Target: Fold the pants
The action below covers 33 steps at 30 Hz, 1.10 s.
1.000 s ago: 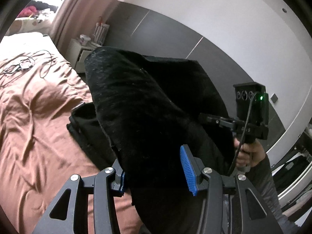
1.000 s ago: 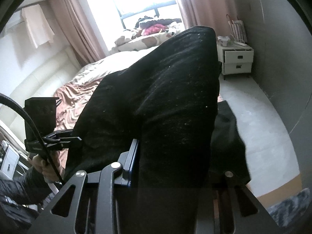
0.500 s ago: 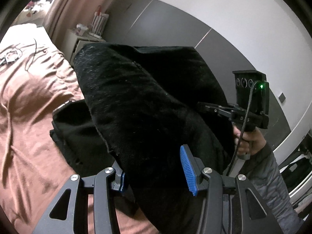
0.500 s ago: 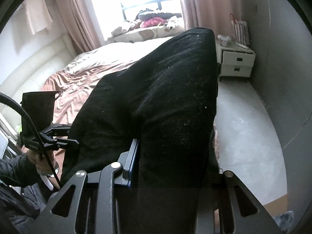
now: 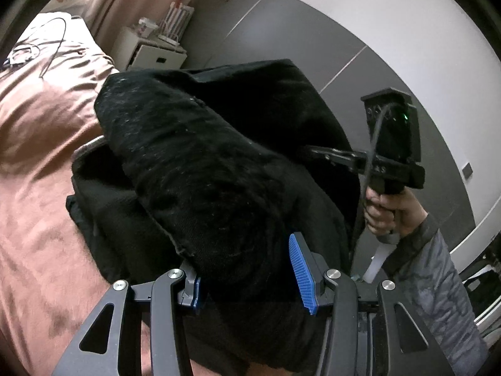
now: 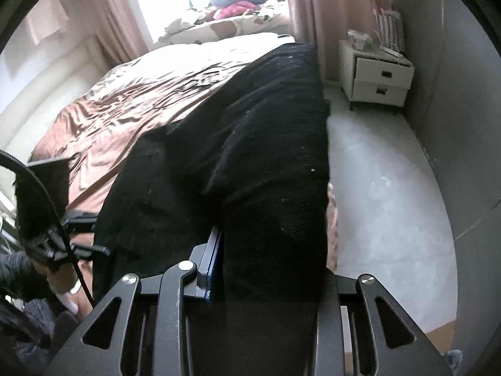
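The black pants [image 5: 203, 163] hang as a thick fold between both grippers, above a lower layer of the same pants [image 5: 94, 200] lying on the brown bedspread [image 5: 37, 125]. My left gripper [image 5: 247, 279] is shut on the near hem, with cloth bulging between its blue pads [image 5: 300, 272]. In the right wrist view the pants [image 6: 266, 156] fill the middle. My right gripper [image 6: 269, 269] is shut on them, its right finger buried under cloth. Each gripper also shows in the other view: the right gripper [image 5: 316, 152] held by a hand [image 5: 388, 210], the left gripper [image 6: 94, 247] at the pants' left edge.
A white nightstand [image 6: 375, 78] stands by the grey wall beyond the bed's end, with pale floor [image 6: 385, 188] to the right of the bed. Cables [image 5: 31, 50] lie on the far bedspread. Pillows and clothes are piled under the window [image 6: 238, 9].
Both grippers have carried the held fold forward and lower toward the bed. The pants layer on the bedspread now looks nearer. Neither grip has altered.
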Motion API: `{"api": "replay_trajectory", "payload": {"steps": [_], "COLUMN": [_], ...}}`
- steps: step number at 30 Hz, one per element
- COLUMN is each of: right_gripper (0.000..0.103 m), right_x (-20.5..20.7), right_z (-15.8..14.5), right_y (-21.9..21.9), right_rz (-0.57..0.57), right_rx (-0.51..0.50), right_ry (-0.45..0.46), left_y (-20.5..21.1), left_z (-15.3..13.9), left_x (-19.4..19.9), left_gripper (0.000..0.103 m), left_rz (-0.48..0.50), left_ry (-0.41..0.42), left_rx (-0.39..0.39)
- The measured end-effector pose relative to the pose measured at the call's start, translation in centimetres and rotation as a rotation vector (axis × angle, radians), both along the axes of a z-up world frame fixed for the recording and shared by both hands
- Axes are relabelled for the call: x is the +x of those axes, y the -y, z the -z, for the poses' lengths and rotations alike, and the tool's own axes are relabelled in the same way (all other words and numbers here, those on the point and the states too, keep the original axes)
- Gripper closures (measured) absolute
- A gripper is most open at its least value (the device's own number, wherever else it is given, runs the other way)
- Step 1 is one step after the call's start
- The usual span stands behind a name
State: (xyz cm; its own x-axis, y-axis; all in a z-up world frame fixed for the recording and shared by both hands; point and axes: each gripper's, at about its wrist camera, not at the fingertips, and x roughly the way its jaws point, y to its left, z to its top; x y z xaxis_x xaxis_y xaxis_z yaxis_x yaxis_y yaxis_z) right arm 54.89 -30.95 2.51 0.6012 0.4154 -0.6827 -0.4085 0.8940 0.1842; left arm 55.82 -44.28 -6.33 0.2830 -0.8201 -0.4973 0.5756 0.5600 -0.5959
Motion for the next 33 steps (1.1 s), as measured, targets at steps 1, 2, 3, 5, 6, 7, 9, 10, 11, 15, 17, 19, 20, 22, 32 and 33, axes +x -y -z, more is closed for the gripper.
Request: {"api": "replay_trajectory", "payload": {"steps": [1,2,3,5,6,7,9,10,11,15,17,19,20,22,32,33], "right_gripper": [0.074,0.069,0.064,0.052,0.047,0.045,0.044,0.044,0.044,0.044,0.044,0.044,0.044,0.051,0.072,0.072], "right_x": [0.4,0.8,1.2,2.4,2.6,2.2,1.1,0.3,-0.3,-4.5,-6.8,-8.6,-9.4,-10.5,-8.3,-7.7], "right_z": [0.4,1.2,1.9,4.1,4.7,4.9,4.3,3.6,3.2,-0.2,-1.7,-2.2,-2.3,-1.8,-0.1,-0.2], "right_y": [0.0,0.1,0.2,0.2,0.2,0.2,0.2,0.3,0.2,0.9,0.1,-1.0,-1.9,-3.1,-3.1,-3.2], "right_rz": [0.016,0.036,0.066,0.159,0.182,0.208,0.219,0.237,0.255,0.369,0.372,0.37,0.358,0.331,0.37,0.373], "right_rx": [0.008,0.015,0.018,0.012,0.006,0.016,0.042,0.038,0.023,-0.055,-0.051,-0.076,-0.089,-0.092,-0.087,-0.083], "right_ry": [-0.005,-0.02,-0.045,-0.126,-0.15,-0.153,-0.134,-0.123,-0.114,-0.03,0.019,0.058,0.065,0.058,-0.022,-0.023], "left_y": [0.2,0.3,0.4,0.2,-0.1,-0.6,-1.8,-2.2,-2.7,-4.6,-5.0,-4.9,-4.8,-4.2,-0.7,-0.5], "left_z": [0.5,0.9,1.7,2.5,2.8,2.9,2.5,2.3,1.9,-0.2,-1.3,-2.3,-2.5,-2.8,-2.2,-2.0], "left_x": [0.4,0.7,1.2,1.6,1.5,1.4,1.0,1.0,1.1,1.2,1.3,1.6,1.9,2.1,5.4,6.0], "left_gripper": [0.054,0.054,0.054,0.054,0.054,0.053,0.051,0.051,0.051,0.051,0.051,0.051,0.051,0.051,0.053,0.055], "left_rz": [-0.009,-0.017,-0.027,-0.029,-0.029,-0.031,-0.038,-0.046,-0.057,-0.085,-0.101,-0.097,-0.098,-0.105,-0.066,-0.068], "left_ry": [-0.008,-0.021,-0.05,-0.089,-0.096,-0.093,-0.083,-0.077,-0.063,-0.011,0.016,0.047,0.055,0.068,0.113,0.111], "left_rx": [0.011,0.019,0.032,0.044,0.042,0.035,0.039,0.049,0.062,0.091,0.112,0.127,0.137,0.181,0.243,0.251]}}
